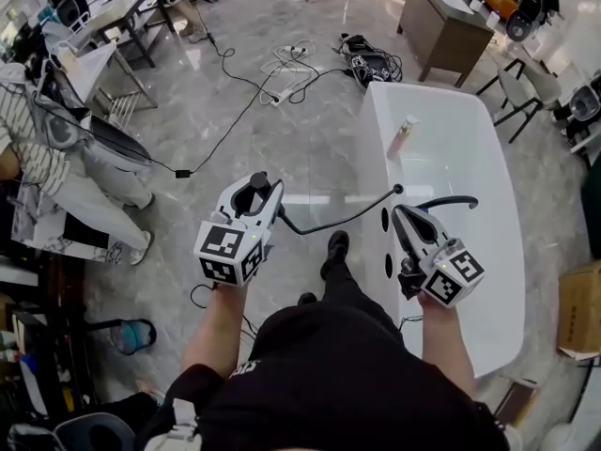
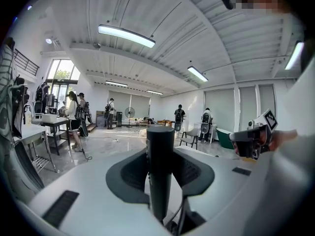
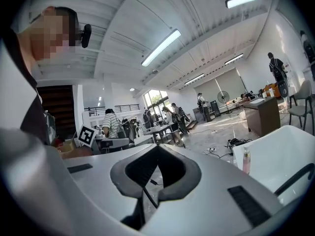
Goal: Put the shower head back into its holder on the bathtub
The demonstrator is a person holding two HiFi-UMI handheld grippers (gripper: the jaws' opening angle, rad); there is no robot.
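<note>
Left gripper (image 1: 256, 194): jaws about half open and clamped on the shower head; held out over the floor, left of the tub.
Shower head (image 2: 160, 167): dark, round handle gripped between the left jaws; long axis upright across the jaws, top end above them, lower end running down out of sight.
Hose (image 1: 338, 222): thin and dark; sags from the shower head rightward to a fitting on the tub's near rim.
Rim openings (image 1: 385, 220): two dark ovals on the near rim, just right of the hose's end; judged to be the holder's area, though which one is the holder cannot be told.
Right gripper (image 1: 405, 214): jaws closed together, no solid thing held; a thin dark strand shows in the slit below them, pinched or merely behind cannot be told.
Bathtub (image 1: 512, 252): white, long axis running away from the person; pink bottle (image 1: 404, 137) on the far part of the rim.
Deciding relation: holder area to the right of the loaded left jaws and lower; right gripper nearer the rim but unloaded, so the rightward carry probably falls to the left hand.
</note>
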